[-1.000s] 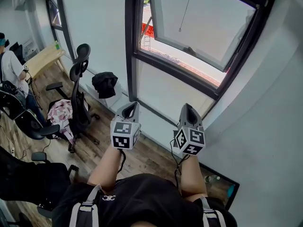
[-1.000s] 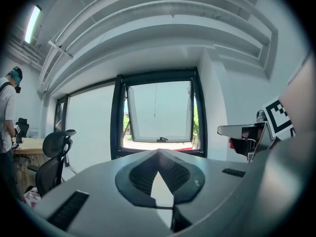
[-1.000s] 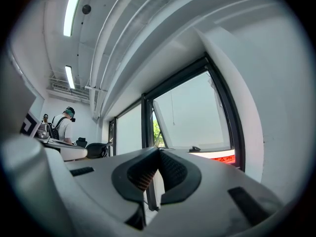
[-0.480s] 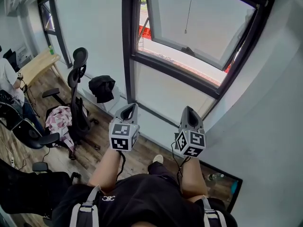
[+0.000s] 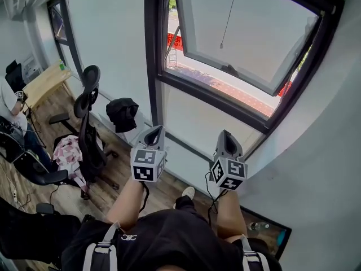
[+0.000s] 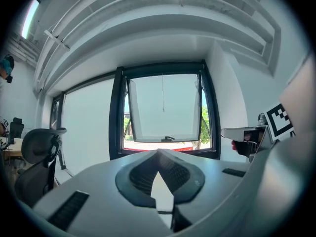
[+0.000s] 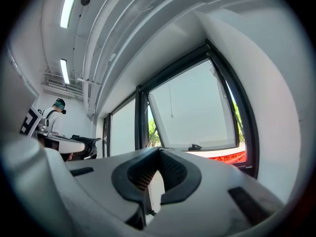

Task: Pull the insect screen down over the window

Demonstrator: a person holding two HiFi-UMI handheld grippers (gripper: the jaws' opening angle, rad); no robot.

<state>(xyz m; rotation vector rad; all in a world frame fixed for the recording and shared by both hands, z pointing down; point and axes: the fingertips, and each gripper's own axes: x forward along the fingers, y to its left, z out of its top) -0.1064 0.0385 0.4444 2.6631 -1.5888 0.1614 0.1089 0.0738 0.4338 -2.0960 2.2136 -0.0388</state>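
The dark-framed window [image 5: 265, 114] fills the upper right of the head view, its sash [image 5: 254, 44] tilted open outward. A thin pull cord [image 5: 228, 16] hangs in front of the pane, also seen as the cord [image 6: 163, 93] in the left gripper view and the cord [image 7: 171, 100] in the right gripper view. The screen itself is not visible. My left gripper [image 5: 155, 130] and right gripper [image 5: 224, 135] are held side by side below the window, both shut and empty, pointing at the wall under the sill. The left gripper [image 6: 158, 152] and right gripper [image 7: 159, 151] each show closed jaws with nothing in them.
Office chairs [image 5: 84, 123] stand at the left, one with a pink cloth [image 5: 67, 151]. A black bag [image 5: 124, 113] lies on the low ledge under the left pane. A wooden desk [image 5: 42, 83] is at far left. A dark screen [image 5: 265, 230] leans by the right wall.
Both grippers have moved forward toward the window wall and slightly down. The window now looks larger and nearer, and a shoe has appeared below between the arms.
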